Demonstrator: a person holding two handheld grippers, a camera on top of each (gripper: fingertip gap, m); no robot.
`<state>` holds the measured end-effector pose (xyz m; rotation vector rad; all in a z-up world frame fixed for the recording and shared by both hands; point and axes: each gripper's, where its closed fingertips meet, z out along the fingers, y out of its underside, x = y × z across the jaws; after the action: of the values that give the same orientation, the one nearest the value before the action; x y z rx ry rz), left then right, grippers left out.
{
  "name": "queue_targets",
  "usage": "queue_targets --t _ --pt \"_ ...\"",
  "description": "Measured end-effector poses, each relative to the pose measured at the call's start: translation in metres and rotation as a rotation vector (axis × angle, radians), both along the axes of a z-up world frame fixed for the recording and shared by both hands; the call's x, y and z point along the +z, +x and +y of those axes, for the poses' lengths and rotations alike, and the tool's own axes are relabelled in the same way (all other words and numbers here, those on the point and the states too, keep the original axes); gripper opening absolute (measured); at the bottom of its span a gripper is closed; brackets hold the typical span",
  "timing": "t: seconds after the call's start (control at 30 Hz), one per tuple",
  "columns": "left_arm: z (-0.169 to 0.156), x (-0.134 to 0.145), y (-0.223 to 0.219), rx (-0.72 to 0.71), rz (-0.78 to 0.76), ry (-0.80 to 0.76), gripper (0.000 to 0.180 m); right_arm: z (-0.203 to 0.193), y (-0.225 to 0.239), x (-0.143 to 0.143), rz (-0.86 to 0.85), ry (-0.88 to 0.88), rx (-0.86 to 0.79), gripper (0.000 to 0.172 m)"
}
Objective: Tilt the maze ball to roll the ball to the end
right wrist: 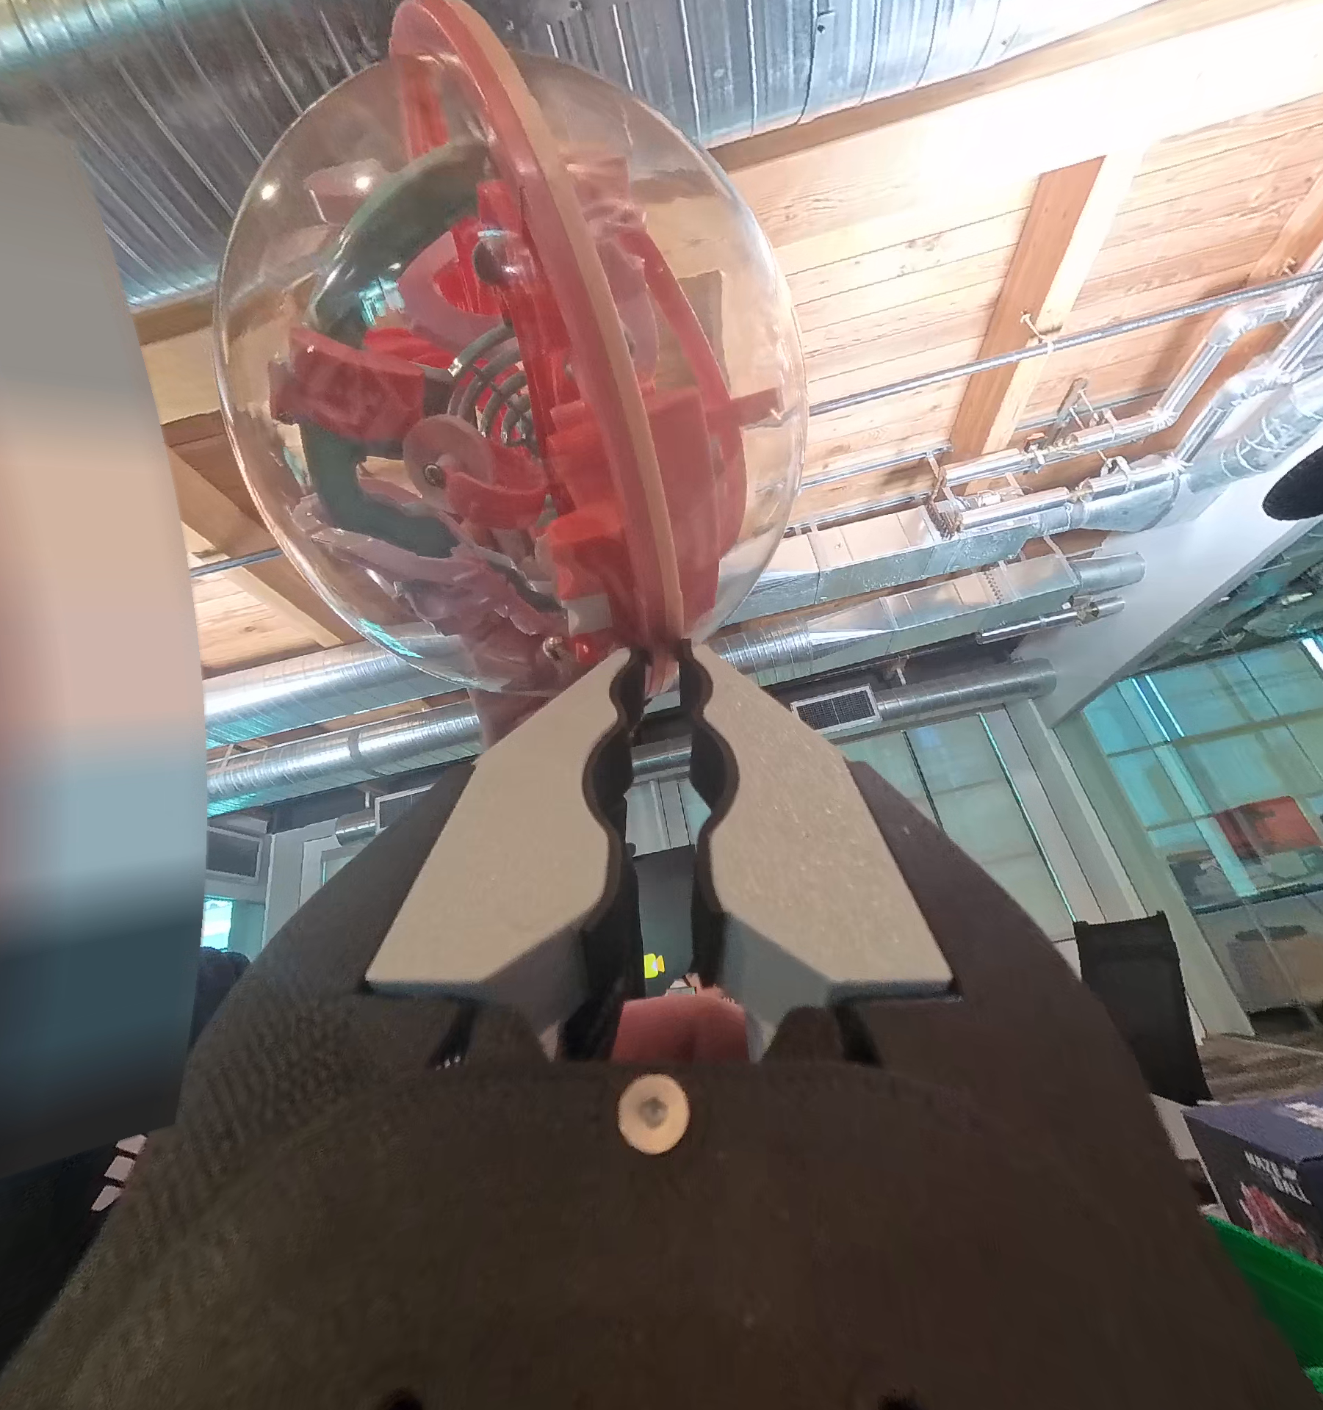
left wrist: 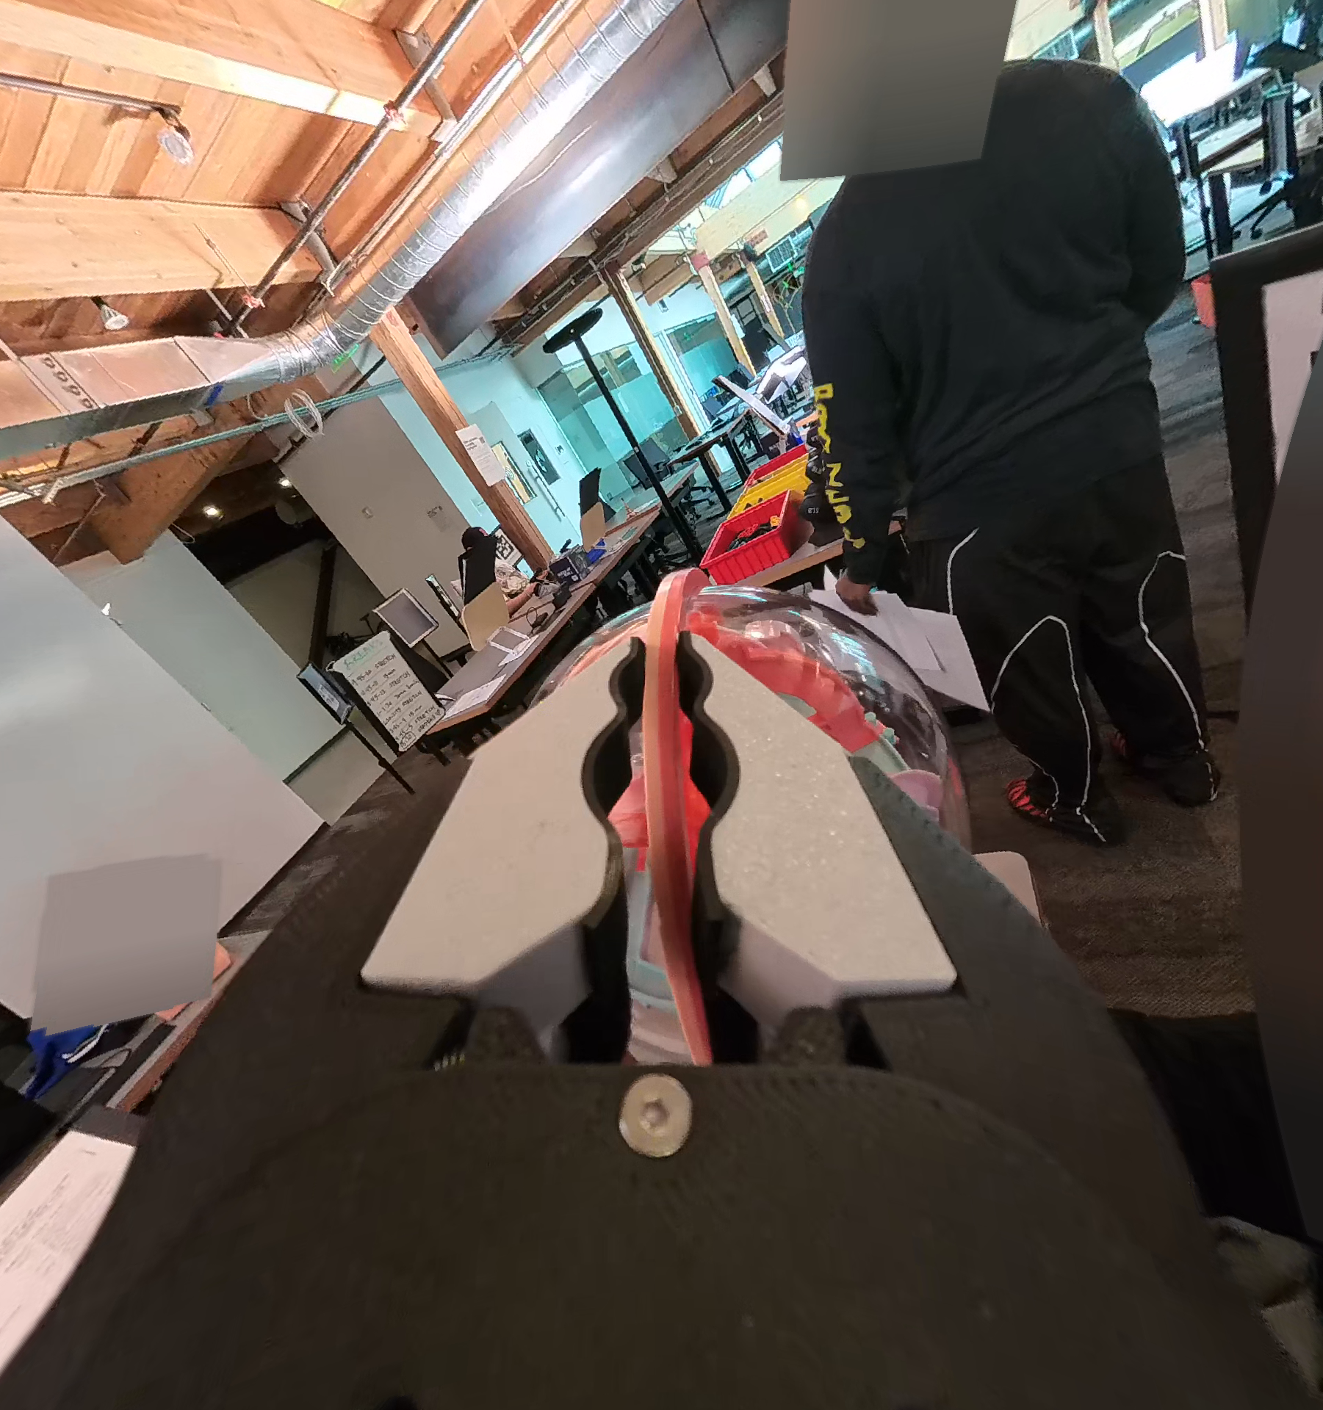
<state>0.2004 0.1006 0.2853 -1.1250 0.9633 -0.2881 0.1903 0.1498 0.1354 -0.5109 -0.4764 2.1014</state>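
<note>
Left gripper (left wrist: 662, 656): fingertips clenched on the red rim (left wrist: 666, 732) of the maze ball (left wrist: 856, 687); rim runs lengthwise between the fingers, clear sphere bulging to the right beyond them.

Right gripper (right wrist: 654, 664): fingertips pinch the same rim (right wrist: 662, 656) at its lower edge; maze ball (right wrist: 505, 366) sits directly above the tips, held aloft, rim plane near upright, leaning slightly left.

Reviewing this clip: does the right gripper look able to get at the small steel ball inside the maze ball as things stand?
Probably not. The right gripper pinches only the red rim of the maze ball; the clear shell appears to enclose the tracks fully, so only tilting could move the ball.
</note>
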Motion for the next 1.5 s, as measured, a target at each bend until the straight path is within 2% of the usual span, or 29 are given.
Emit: queue_targets --t 0.4,0.77,1.0,1.17,1.5 --pt "0.020 -0.024 -0.025 0.020 -0.065 -0.073 0.007 0.009 -0.016 -0.028 -0.091 -0.066 0.026 0.006" --pt "0.055 -0.072 -0.064 0.051 -0.194 -0.206 0.007 0.021 -0.034 -0.077 -0.228 -0.168 0.033 0.006" --pt "0.064 -0.098 -0.086 0.046 -0.265 -0.251 0.007 0.020 -0.039 -0.101 -0.290 -0.168 0.024 0.006" --pt "0.063 -0.104 -0.088 0.035 -0.264 -0.250 0.007 0.019 -0.041 -0.108 -0.292 -0.163 0.034 0.006" --pt "0.056 -0.098 -0.085 -0.006 -0.269 -0.219 0.012 0.011 -0.039 -0.106 -0.299 -0.088 0.025 0.006"
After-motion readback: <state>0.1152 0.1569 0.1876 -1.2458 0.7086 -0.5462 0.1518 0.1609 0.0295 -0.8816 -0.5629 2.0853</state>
